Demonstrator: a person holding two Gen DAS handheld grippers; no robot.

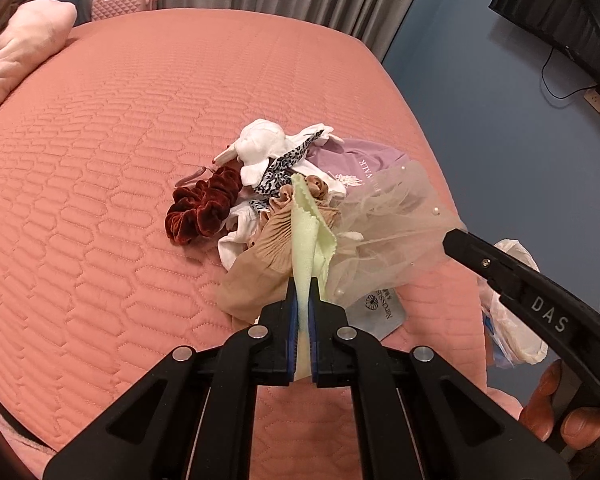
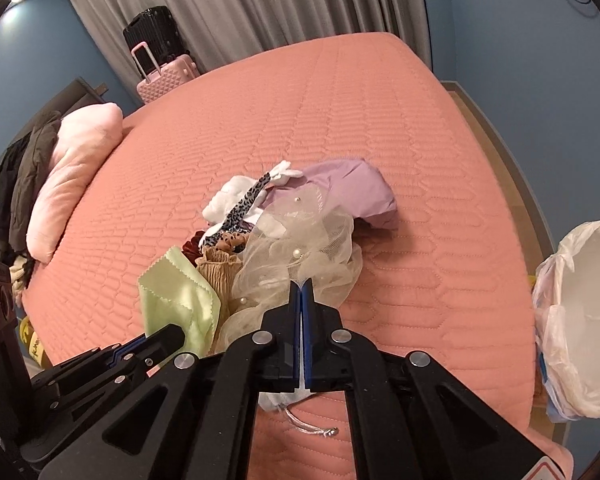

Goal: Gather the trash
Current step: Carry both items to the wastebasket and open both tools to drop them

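Observation:
A pile of small items lies on the pink quilted bed (image 1: 100, 160): a dark red velvet scrunchie (image 1: 202, 208), white cloth (image 1: 260, 144), a leopard-print band (image 1: 280, 170), a tan ruffled piece (image 1: 276, 236), a lilac garment (image 1: 360, 160) and beige tulle with pearls (image 1: 396, 220). My left gripper (image 1: 302, 280) is shut on a pale green cloth (image 1: 310, 228), which also shows in the right wrist view (image 2: 176, 300). My right gripper (image 2: 301, 284) is shut on the tulle (image 2: 312, 240) at the pile's near side.
A bin lined with a white plastic bag (image 2: 584, 320) stands beside the bed at the right. A pink pillow (image 2: 72, 176) lies at the left. Pink and black suitcases (image 2: 160, 64) stand by the grey curtain. A silver cord (image 2: 312, 428) lies on the bed under the right gripper.

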